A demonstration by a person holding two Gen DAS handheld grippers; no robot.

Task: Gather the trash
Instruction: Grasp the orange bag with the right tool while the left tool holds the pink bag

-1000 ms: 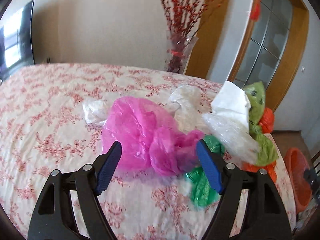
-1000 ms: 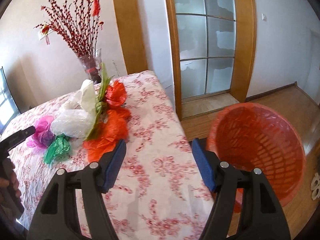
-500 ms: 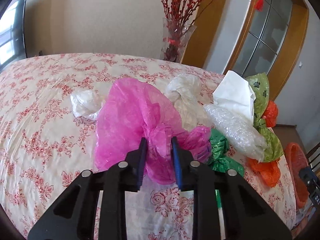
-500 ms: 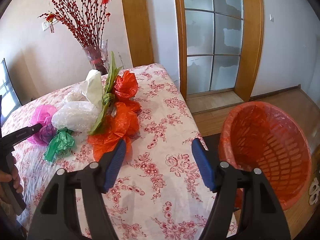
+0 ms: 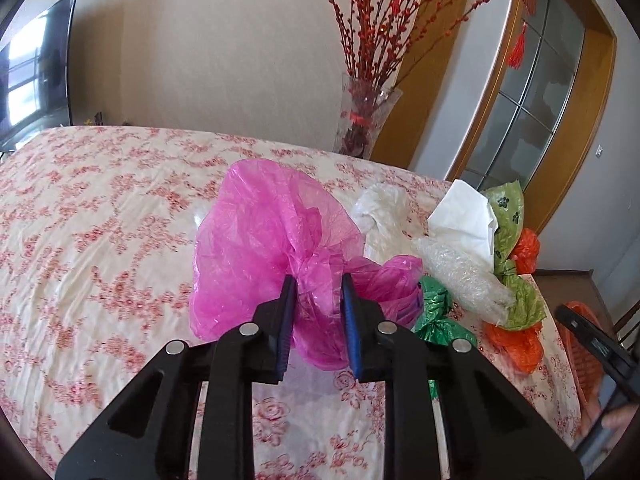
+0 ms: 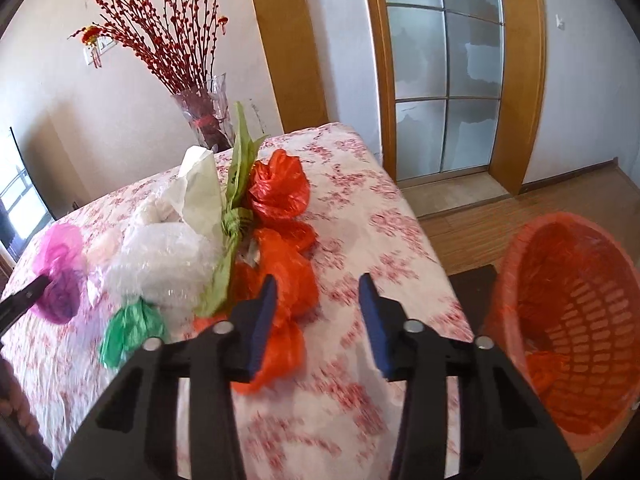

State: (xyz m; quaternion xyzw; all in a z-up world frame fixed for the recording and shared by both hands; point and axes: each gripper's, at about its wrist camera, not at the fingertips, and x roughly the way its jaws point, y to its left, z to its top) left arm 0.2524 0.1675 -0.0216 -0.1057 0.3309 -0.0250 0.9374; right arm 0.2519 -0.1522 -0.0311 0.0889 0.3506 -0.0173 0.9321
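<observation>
We pinch the pink plastic bag (image 5: 272, 248) at its gathered neck with our left gripper (image 5: 318, 300) so it lifts whole off the floral tablecloth (image 5: 100, 240), while our right gripper (image 6: 318, 308) hangs spread apart beside the orange bag (image 6: 288, 264), near the orange basket (image 6: 580, 320) on the floor.

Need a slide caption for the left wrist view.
Left tongs shut on pink plastic bag atop floral tablecloth, other bagged trash alongside.

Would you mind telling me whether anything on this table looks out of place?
Yes: crumpled plastic bags lie heaped on the floral tablecloth, a pink bag, green bag, orange bags and bubble wrap, instead of in the orange basket.
</observation>
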